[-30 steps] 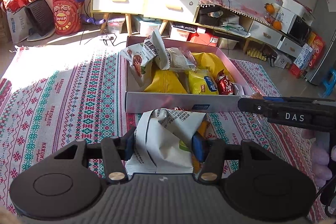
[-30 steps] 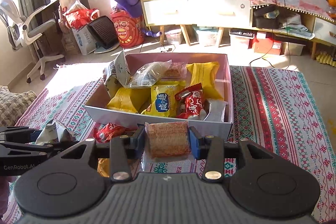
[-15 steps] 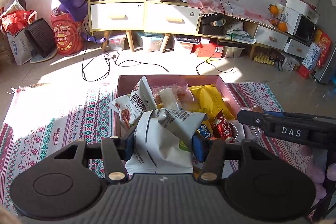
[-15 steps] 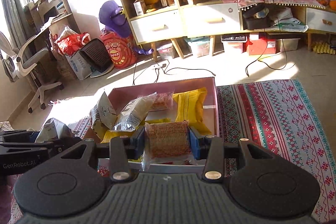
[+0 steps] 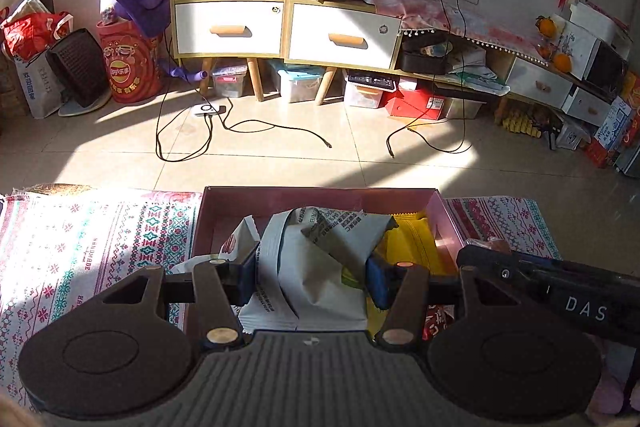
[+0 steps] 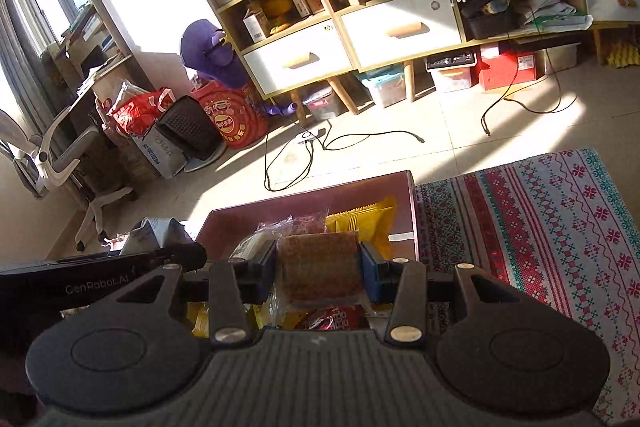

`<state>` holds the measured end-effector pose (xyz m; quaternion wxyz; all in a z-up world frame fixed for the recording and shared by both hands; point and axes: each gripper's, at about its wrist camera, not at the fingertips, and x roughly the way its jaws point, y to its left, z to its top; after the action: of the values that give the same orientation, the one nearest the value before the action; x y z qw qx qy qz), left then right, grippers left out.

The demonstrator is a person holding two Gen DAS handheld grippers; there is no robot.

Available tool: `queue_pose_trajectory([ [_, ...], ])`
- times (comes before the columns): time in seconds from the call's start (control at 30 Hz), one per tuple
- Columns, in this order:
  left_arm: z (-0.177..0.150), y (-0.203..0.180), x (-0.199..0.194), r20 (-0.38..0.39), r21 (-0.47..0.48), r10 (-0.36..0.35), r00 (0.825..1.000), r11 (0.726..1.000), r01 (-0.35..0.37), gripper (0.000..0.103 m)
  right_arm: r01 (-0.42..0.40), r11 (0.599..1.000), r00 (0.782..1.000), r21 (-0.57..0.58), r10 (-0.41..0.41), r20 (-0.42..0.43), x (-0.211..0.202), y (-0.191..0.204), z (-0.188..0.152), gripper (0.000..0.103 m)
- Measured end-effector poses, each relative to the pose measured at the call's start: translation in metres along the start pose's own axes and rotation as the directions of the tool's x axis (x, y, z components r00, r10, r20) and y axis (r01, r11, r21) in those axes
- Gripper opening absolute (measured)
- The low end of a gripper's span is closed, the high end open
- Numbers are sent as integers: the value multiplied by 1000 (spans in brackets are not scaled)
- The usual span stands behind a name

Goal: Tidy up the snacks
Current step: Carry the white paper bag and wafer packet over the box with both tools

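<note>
Snack bags ride over the pink box [image 5: 320, 195]: the left claw [image 5: 312, 277] clamps a white pouch [image 5: 316, 279] above its left half, the right claw [image 6: 318, 273] a brown noodle pack [image 6: 318, 269] above its right, so each release point lies straight below.

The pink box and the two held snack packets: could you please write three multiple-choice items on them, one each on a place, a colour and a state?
1. Where is the pink box?
A. on a shelf
B. on the floor at the patterned rug
C. on a chair

2. What colour is the packet in the left gripper?
A. white
B. blue
C. black

3. What state is the right gripper in?
A. open and empty
B. out of view
C. shut on the brown noodle packet

Answers: 1 B, the rug flanks the box; 2 A, the white packet shows grey print; 3 C, both jaws press the packet's sides.
</note>
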<state>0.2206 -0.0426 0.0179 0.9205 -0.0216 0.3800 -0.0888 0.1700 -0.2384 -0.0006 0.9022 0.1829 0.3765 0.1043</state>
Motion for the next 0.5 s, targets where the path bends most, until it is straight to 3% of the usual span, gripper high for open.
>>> queue_pose_trajectory([
  [0.5,15,-4,49,-100,-130,-87,991,989,73,59,-79,994,995,82,83,-55,22,-16,0,40],
])
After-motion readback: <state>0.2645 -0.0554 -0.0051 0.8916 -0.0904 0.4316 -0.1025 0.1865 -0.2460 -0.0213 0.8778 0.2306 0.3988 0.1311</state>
